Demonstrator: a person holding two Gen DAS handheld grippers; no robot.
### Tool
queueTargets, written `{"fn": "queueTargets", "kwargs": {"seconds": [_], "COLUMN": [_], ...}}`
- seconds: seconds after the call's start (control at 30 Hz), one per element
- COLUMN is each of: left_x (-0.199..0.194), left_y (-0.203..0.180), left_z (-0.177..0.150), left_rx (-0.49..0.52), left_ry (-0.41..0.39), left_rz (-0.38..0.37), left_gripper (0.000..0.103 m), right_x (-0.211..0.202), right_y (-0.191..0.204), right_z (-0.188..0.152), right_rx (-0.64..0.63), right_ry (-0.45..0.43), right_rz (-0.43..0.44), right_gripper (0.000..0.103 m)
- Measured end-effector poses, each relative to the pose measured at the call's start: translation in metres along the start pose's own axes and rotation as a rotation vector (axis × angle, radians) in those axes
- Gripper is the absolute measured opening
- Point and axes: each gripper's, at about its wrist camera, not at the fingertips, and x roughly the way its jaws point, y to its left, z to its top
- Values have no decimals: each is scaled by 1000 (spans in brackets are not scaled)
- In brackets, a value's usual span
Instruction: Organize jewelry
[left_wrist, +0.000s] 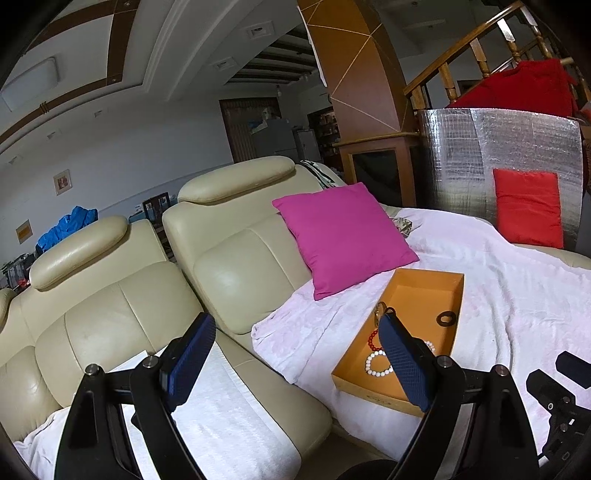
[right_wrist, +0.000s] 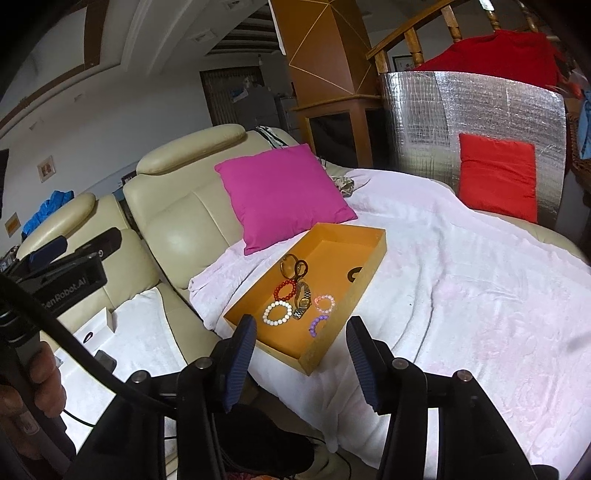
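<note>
An orange tray (right_wrist: 373, 254) lies on the white blanket and holds several pieces of jewelry: a white bead bracelet (right_wrist: 277, 312), a red bead bracelet (right_wrist: 285, 290), a metal watch (right_wrist: 302, 300), a pink bracelet (right_wrist: 325, 302), a purple bracelet (right_wrist: 317, 325), amber bangles (right_wrist: 293, 266) and a dark ring (right_wrist: 354, 274). The tray also shows in the left wrist view (left_wrist: 424, 291). My right gripper (right_wrist: 301, 363) is open and empty, just short of the tray's near edge. My left gripper (left_wrist: 295, 365) is open and empty, over the sofa left of the tray.
A magenta cushion (right_wrist: 284, 192) leans on the cream sofa (right_wrist: 177, 221) behind the tray. A red cushion (right_wrist: 498, 175) rests against a silver foil panel (right_wrist: 480, 107). A small white box (right_wrist: 96, 326) with a dark item lies on the left seat.
</note>
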Motion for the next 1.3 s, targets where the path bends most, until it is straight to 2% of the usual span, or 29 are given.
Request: {"fn": "queueTargets", "kwargs": {"seconds": [1.3], "left_x": [21], "left_y": [21], "left_z": [-12], "left_rx": [-22], "left_ry": [31], "left_rz": [32], "left_gripper": [90], "right_x": [14], "right_y": [26], "right_z": [6], "right_rx": [-59], "right_ry": [-5], "right_rz": [-10], "right_gripper": [55]}}
